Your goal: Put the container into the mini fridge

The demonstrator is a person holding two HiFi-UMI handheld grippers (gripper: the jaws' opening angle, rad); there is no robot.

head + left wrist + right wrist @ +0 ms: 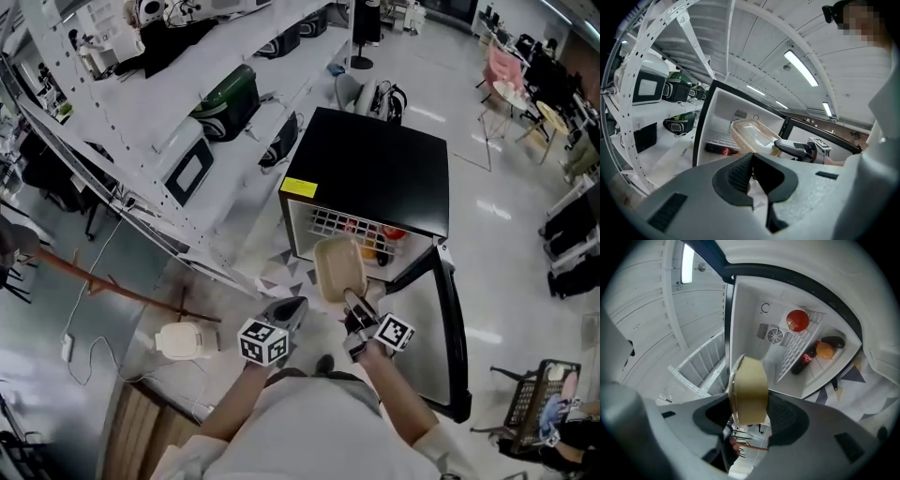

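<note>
**Item:** beige plastic container point(339, 269), clamped at its near edge in the right hand-held gripper point(353, 303) and held in the air just in front of the mini fridge point(370, 169) opening.
**Left hand-held gripper** point(287, 313): jaws together, nothing between them, left of the container.
**Done:** fridge door point(457, 328) open; container lifted.
**Left, by judgement:** carry it inside, set it on a shelf, release.
**Inside the fridge:** red fruit point(797, 320), orange point(825, 350), cola bottle point(806, 359).
**Unclear:** dark item beside the orange; the container's contents; the fridge's lower interior.

Container point(338, 267), apparently in right tool point(352, 302), facing fridge point(375, 173)
</note>
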